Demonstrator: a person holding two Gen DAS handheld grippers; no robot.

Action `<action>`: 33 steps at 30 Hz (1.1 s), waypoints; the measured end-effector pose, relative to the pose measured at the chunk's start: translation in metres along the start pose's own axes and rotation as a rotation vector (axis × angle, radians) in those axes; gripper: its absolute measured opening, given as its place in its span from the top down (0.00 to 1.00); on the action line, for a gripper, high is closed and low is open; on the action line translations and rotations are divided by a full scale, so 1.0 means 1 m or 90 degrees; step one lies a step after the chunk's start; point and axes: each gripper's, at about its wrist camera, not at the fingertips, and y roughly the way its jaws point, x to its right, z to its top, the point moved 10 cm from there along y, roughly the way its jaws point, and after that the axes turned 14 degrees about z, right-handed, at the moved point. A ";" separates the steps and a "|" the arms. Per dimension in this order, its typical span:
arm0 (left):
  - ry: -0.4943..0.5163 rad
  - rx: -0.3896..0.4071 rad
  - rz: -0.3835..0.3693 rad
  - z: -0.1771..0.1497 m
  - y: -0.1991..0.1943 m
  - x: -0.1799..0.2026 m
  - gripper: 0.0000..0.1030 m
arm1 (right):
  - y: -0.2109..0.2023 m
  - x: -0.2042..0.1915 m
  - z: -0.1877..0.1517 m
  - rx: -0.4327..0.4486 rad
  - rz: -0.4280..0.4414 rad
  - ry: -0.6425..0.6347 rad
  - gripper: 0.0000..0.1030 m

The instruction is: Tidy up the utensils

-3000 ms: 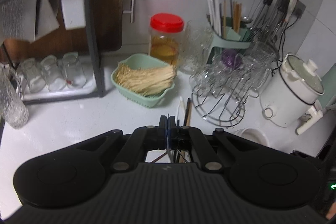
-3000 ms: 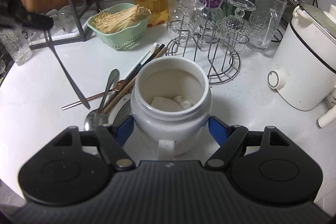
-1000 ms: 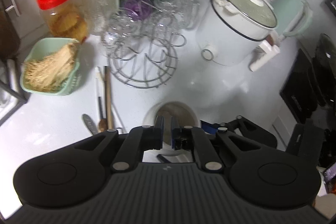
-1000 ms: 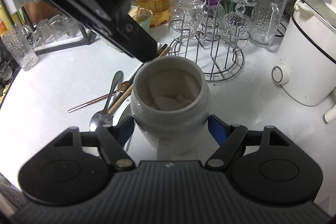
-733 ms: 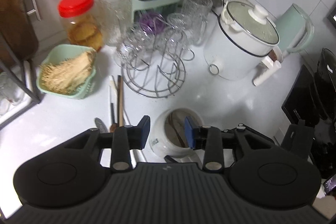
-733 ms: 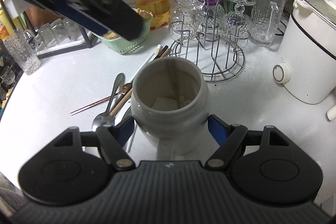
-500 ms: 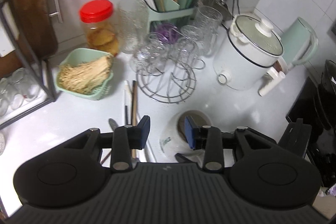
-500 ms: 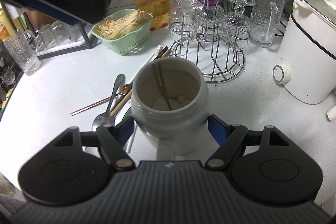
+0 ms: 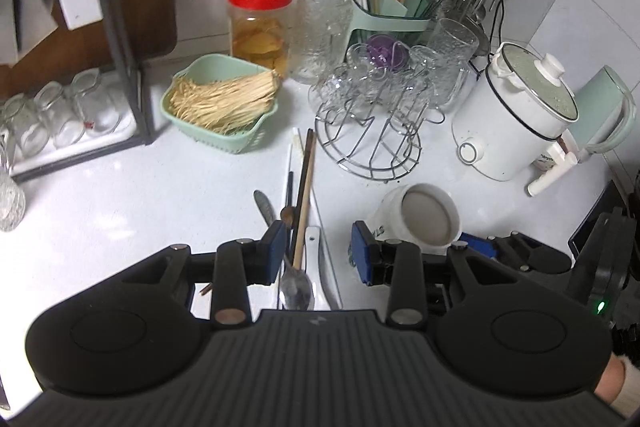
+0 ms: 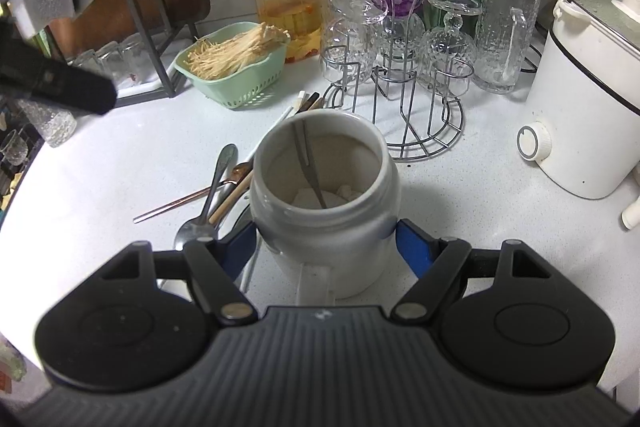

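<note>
My right gripper (image 10: 326, 247) is shut on a white ceramic jar (image 10: 320, 227) that stands on the white counter (image 10: 120, 167). A dark metal fork (image 10: 308, 167) leans inside the jar. Loose utensils (image 10: 216, 187) lie to the jar's left: a steel spoon, a copper stick, chopsticks. In the left wrist view my left gripper (image 9: 319, 251) hangs open above this pile (image 9: 302, 187), and nothing is held between its blue pads (image 9: 276, 251). The jar (image 9: 424, 223) sits to the right of it.
A green basket of enoki mushrooms (image 9: 224, 103), a red-lidded jar (image 9: 260, 23), a wire rack of glasses (image 9: 372, 115) and a green utensil holder (image 9: 384, 15) line the back. A white cooker (image 9: 516, 123) stands at the right, a dark shelf frame (image 9: 120, 27) at the left.
My left gripper opened over the jar and left the fork inside it. It then moved left, away from the jar, to above the loose utensils. The right gripper kept still.
</note>
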 end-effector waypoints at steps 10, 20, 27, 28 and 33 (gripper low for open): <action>-0.026 0.013 0.013 -0.027 0.004 -0.018 0.60 | -0.003 0.001 -0.001 0.023 0.020 -0.004 0.24; -0.040 0.035 0.022 -0.051 0.004 -0.038 0.60 | -0.005 -0.001 -0.003 0.037 0.014 -0.009 0.25; -0.035 0.026 0.014 -0.065 0.010 -0.040 0.60 | -0.011 0.000 -0.007 0.039 0.015 -0.012 0.30; -0.031 0.027 0.013 -0.067 0.011 -0.040 0.60 | -0.012 0.000 -0.008 0.041 0.016 -0.011 0.31; -0.032 0.017 0.004 -0.081 0.020 -0.036 0.60 | -0.015 0.002 -0.014 0.047 0.022 0.019 0.35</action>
